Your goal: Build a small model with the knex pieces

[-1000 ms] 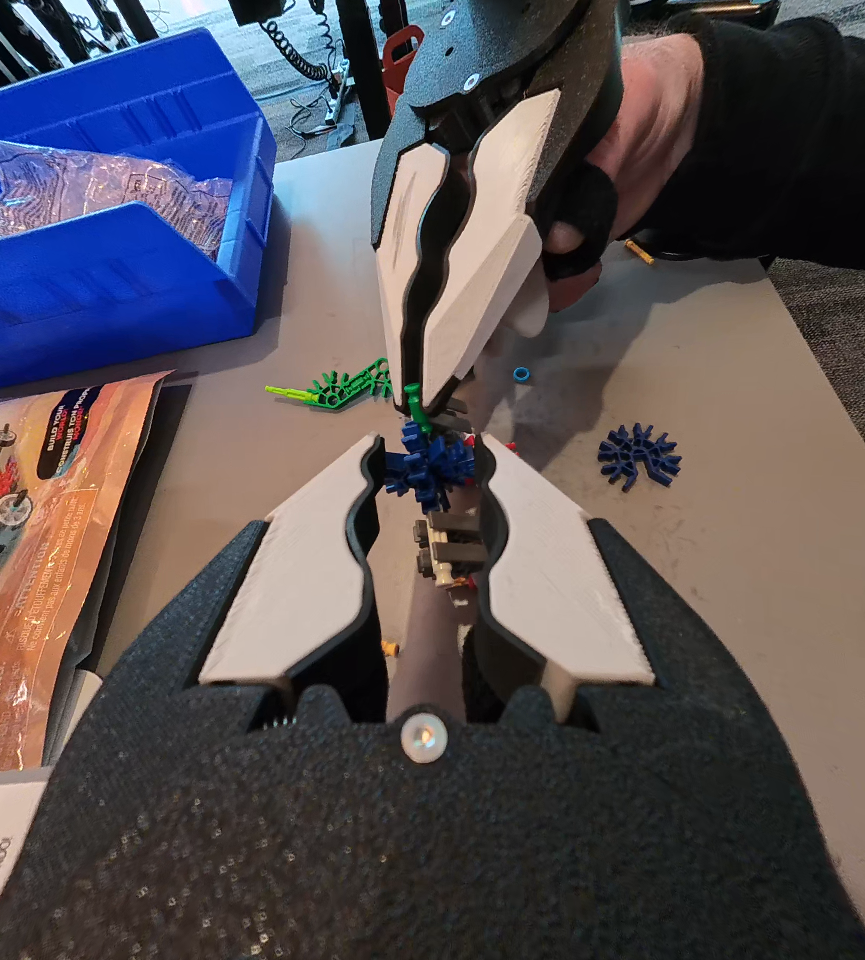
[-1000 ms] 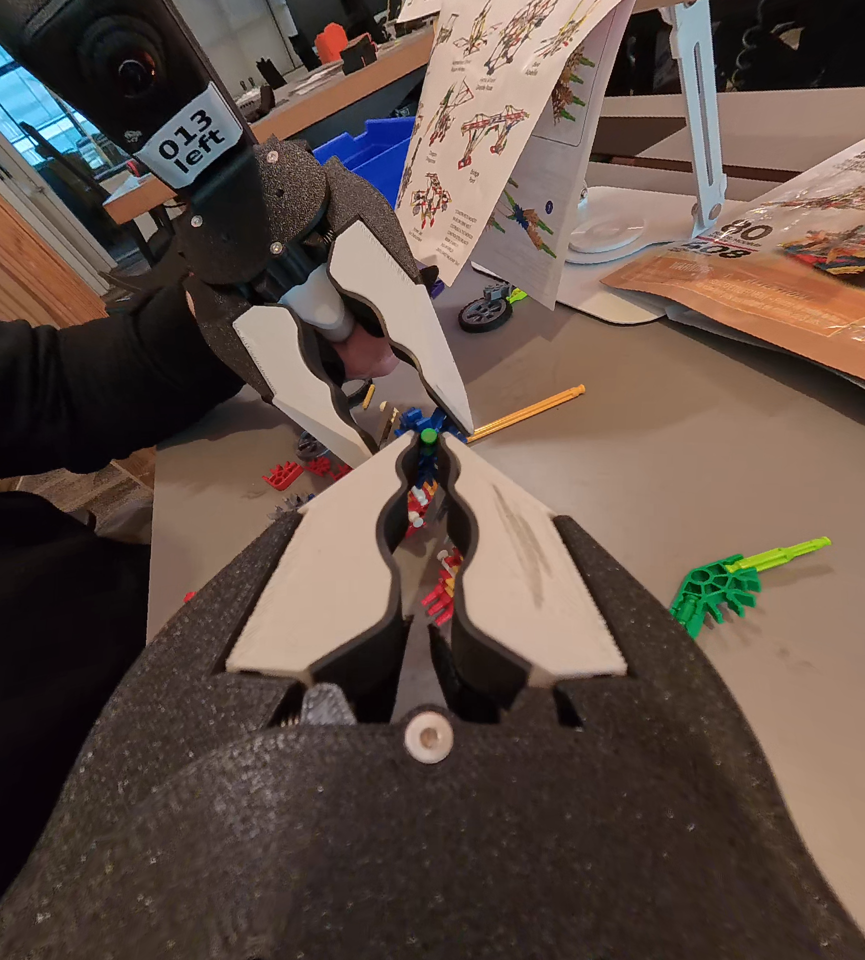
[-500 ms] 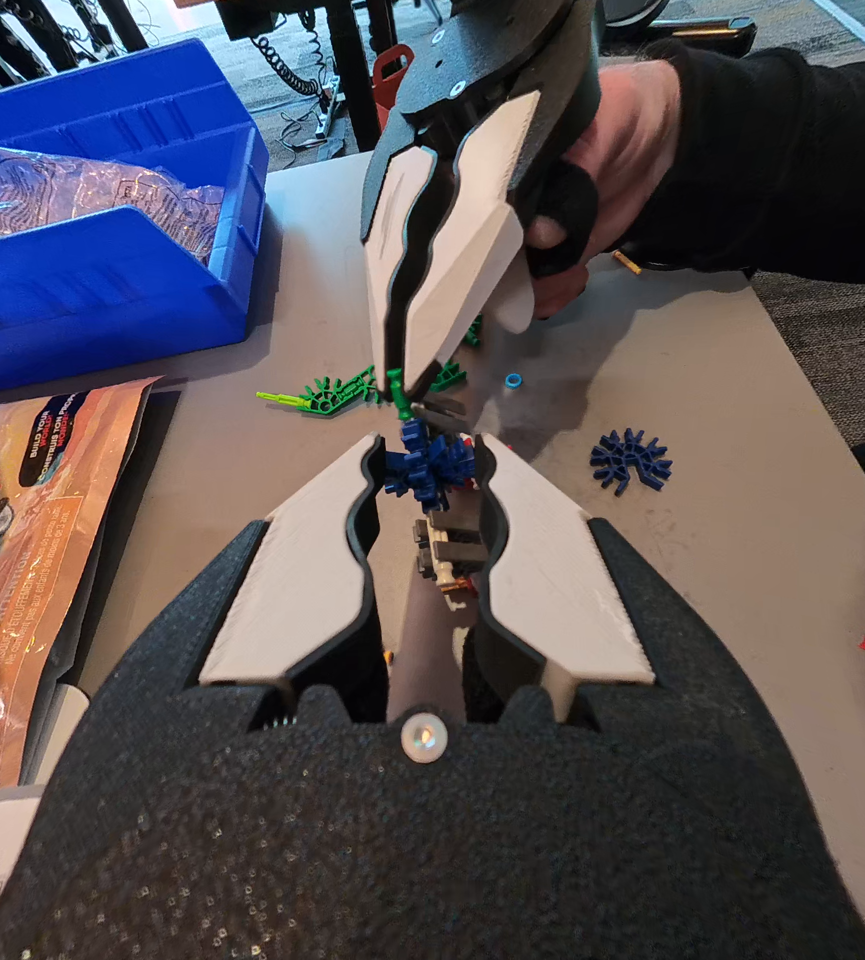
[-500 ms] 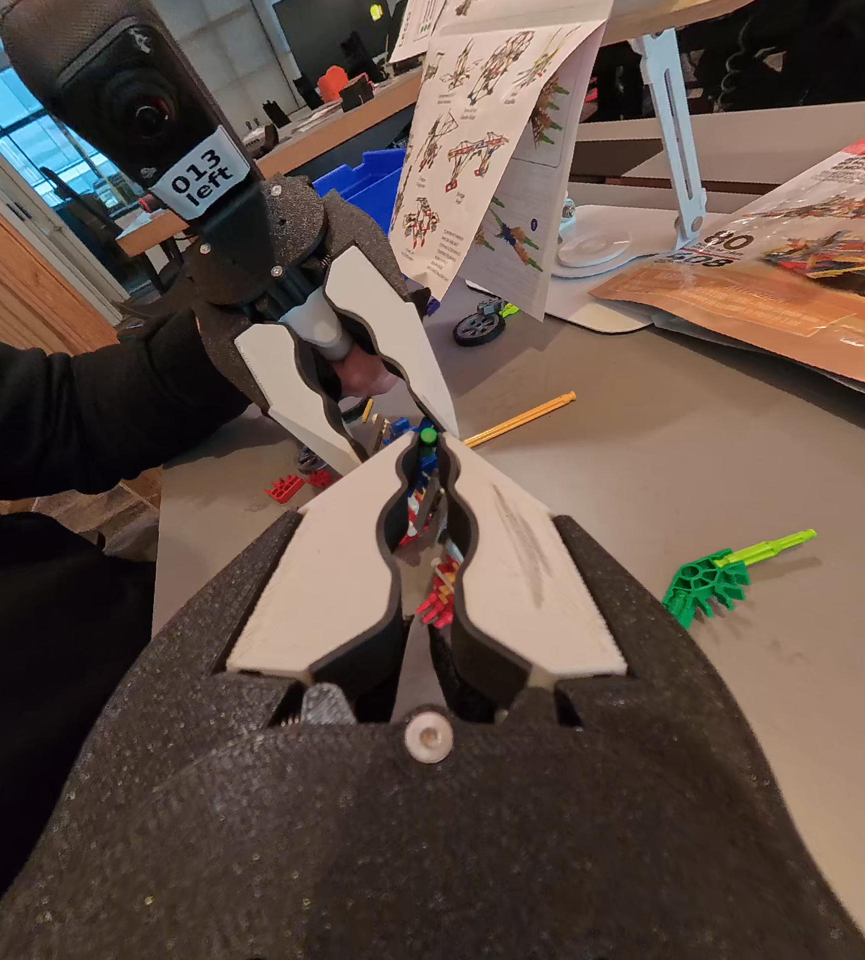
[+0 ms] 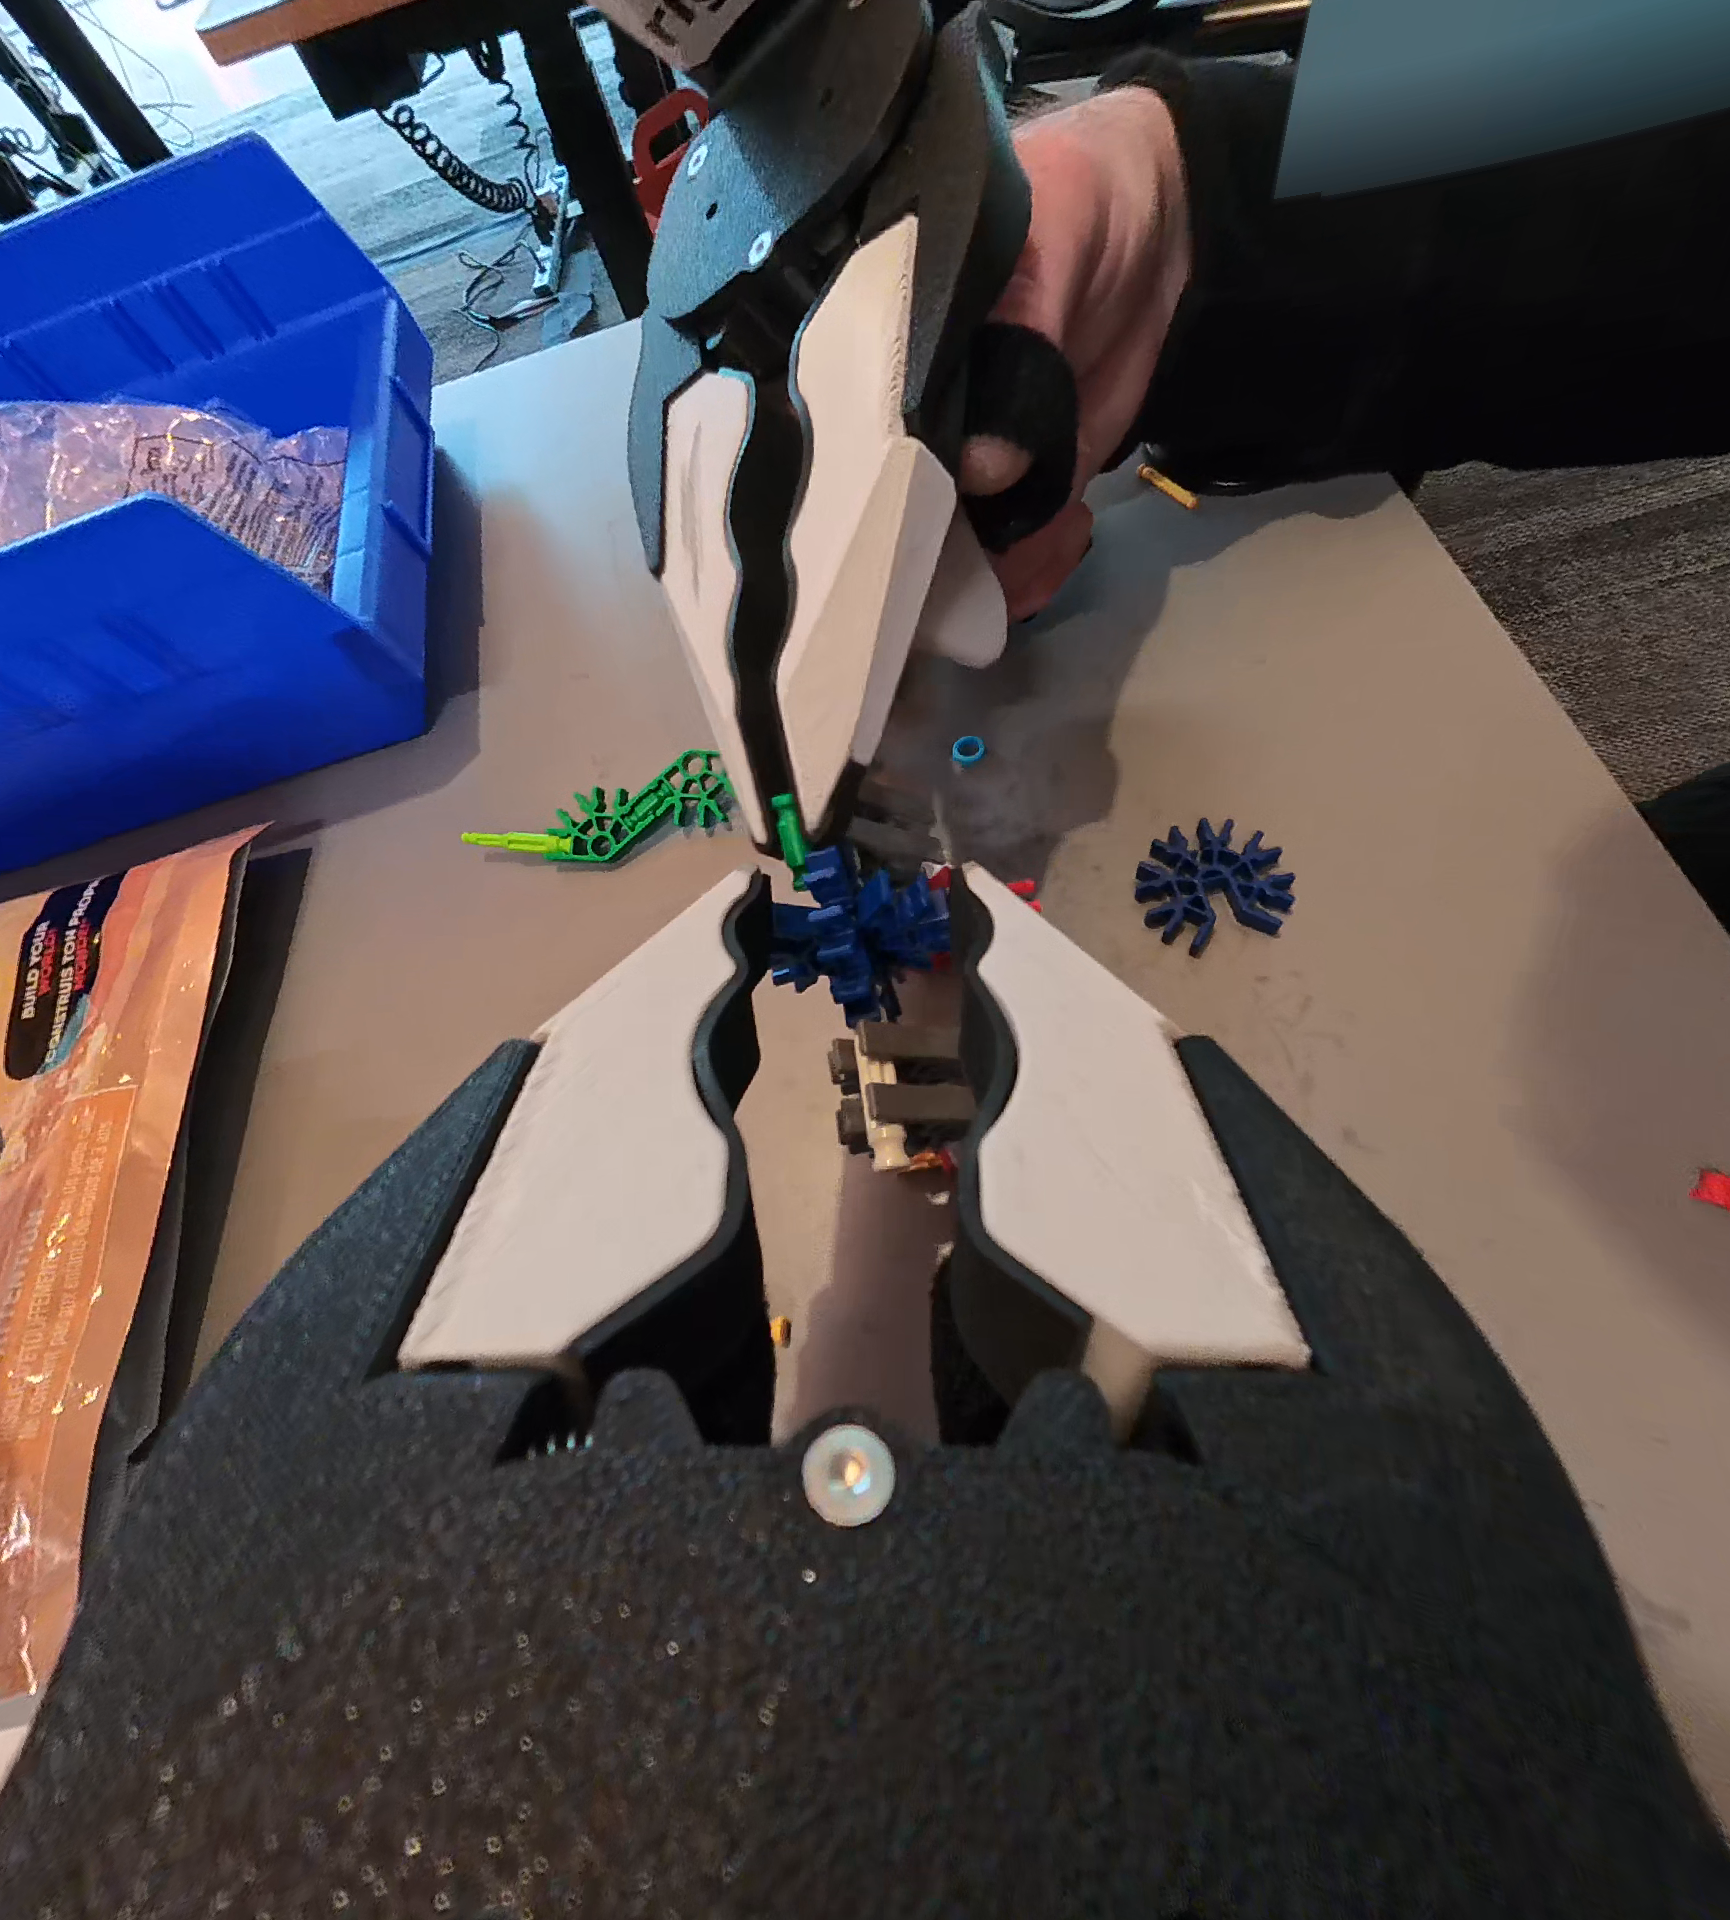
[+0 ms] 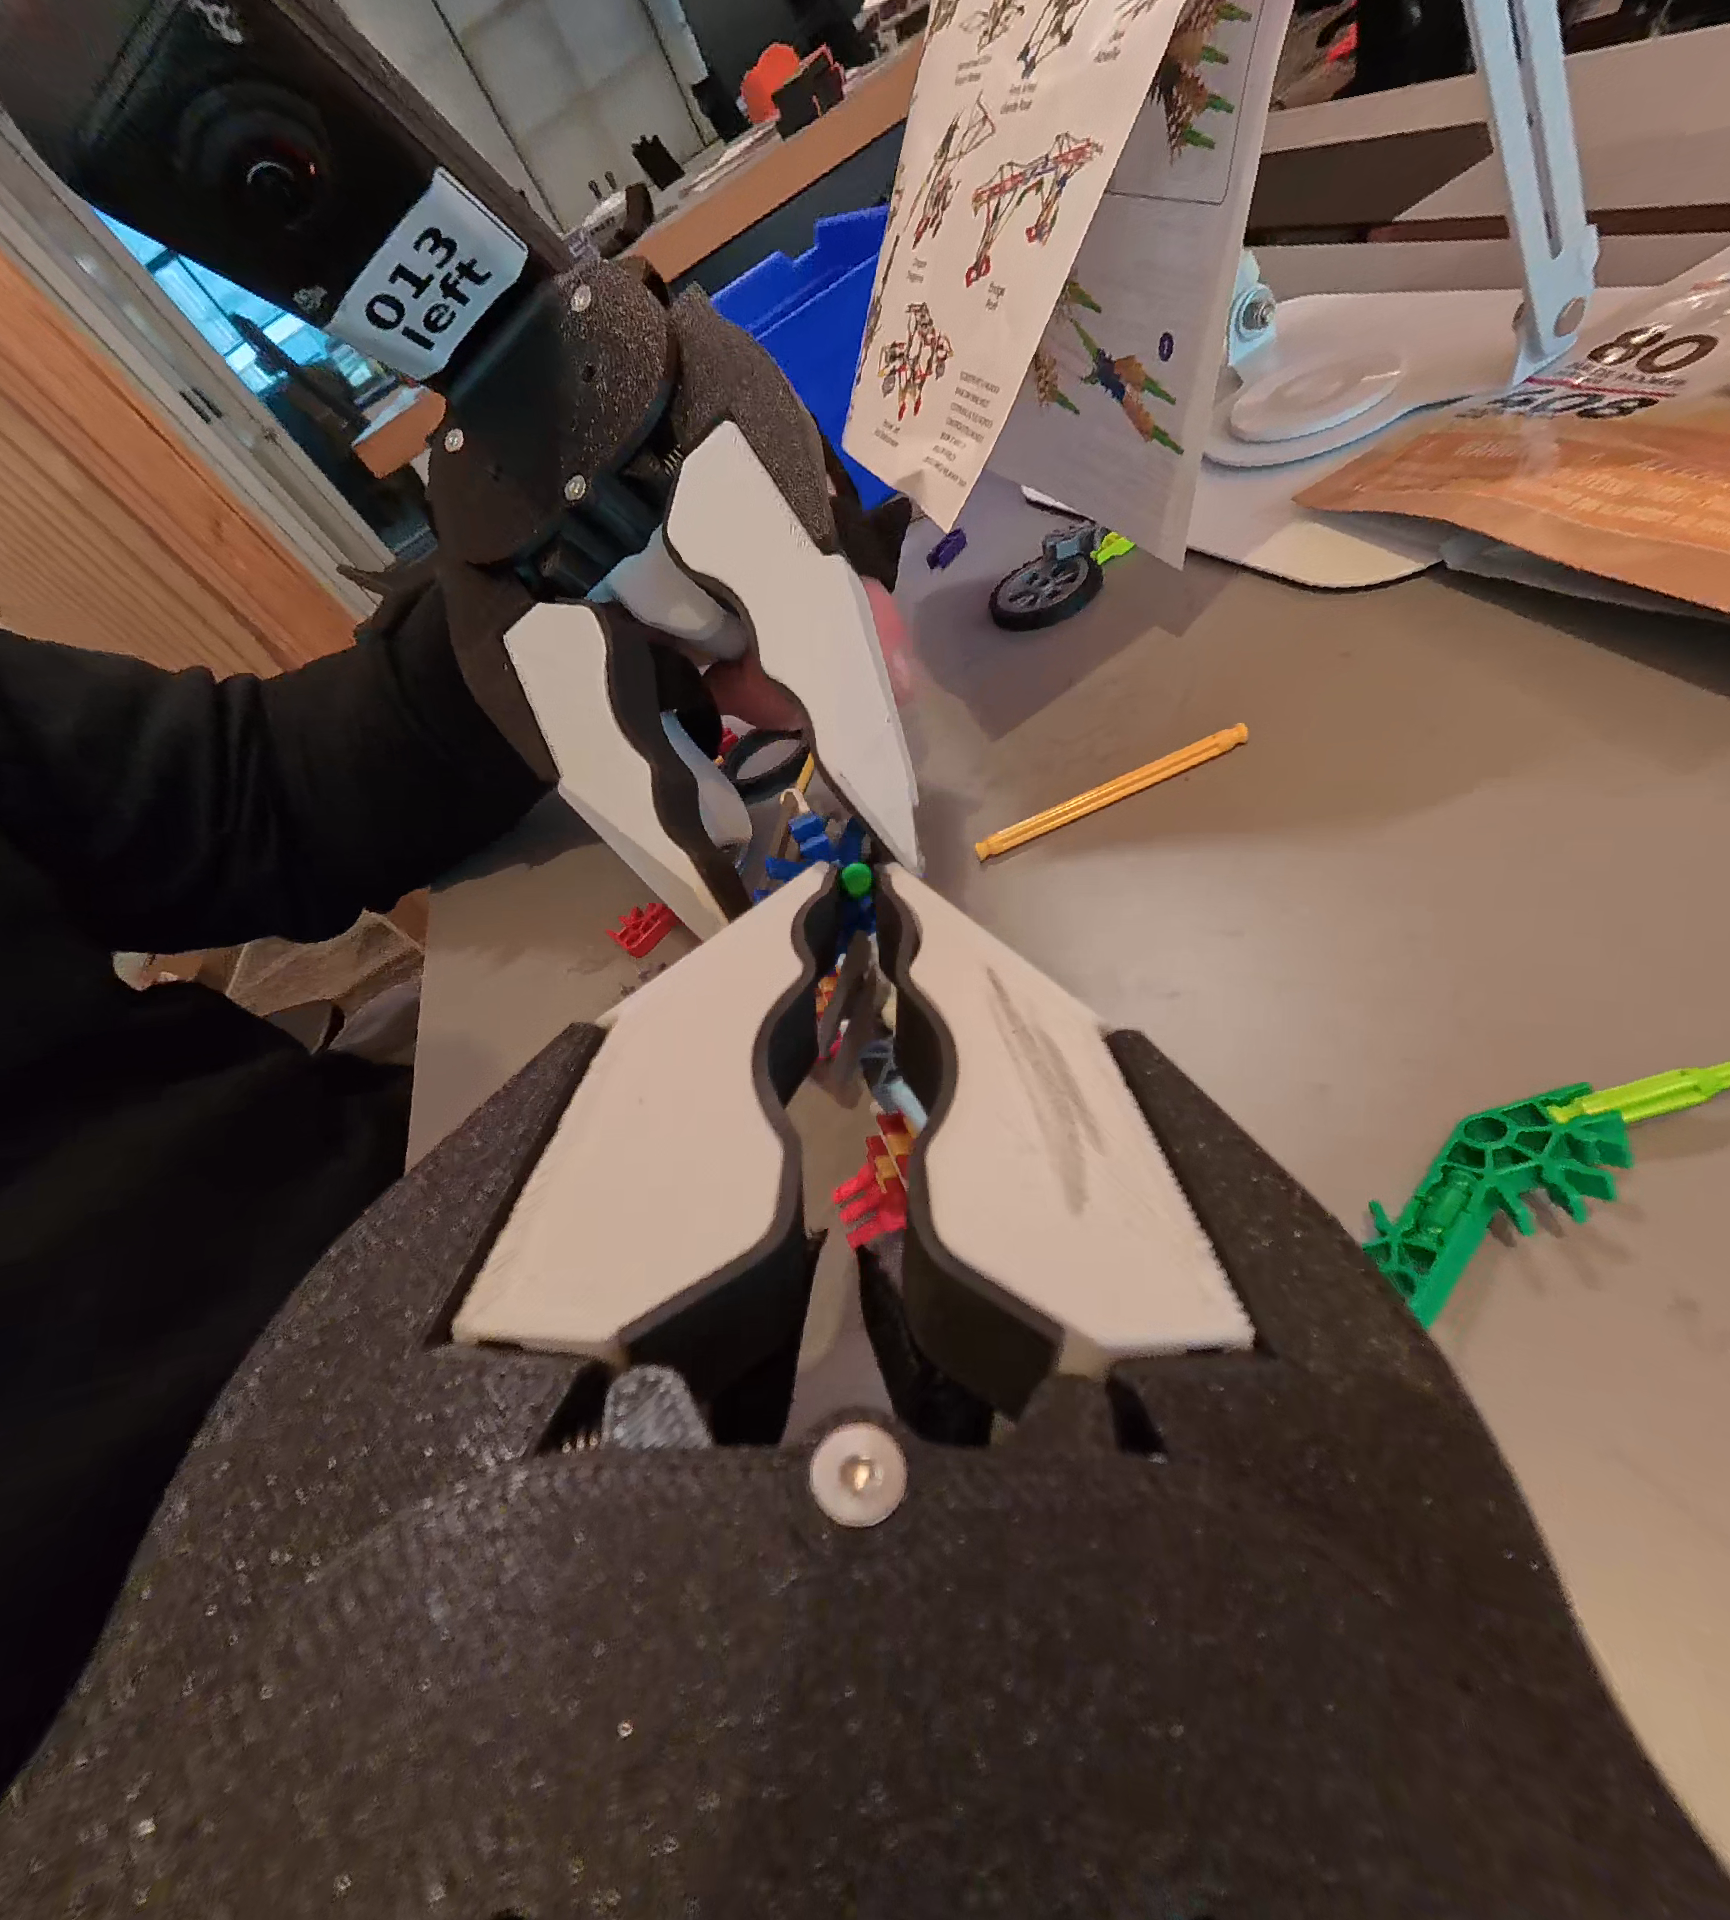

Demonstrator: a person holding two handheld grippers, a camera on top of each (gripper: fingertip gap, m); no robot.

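Left claw (image 5: 856, 920) clamped on blue connector cluster (image 5: 845, 940); right claw (image 6: 856, 883) pinching green rod (image 6: 853, 879); best pushed straight, cluster steady.

**Soft daylight, wide-angle warp**

Cool, even daylight fills both my views, brightest from the windows (image 6: 165, 301) behind. My tools throw soft grey shadows on the bench (image 5: 1256, 1039), which shows mild sheen. Straight lines bow toward the frame edges. The plastic bag (image 5: 30, 1247) glints. Nearest foreground looks slightly soft; the centre stays sharp.
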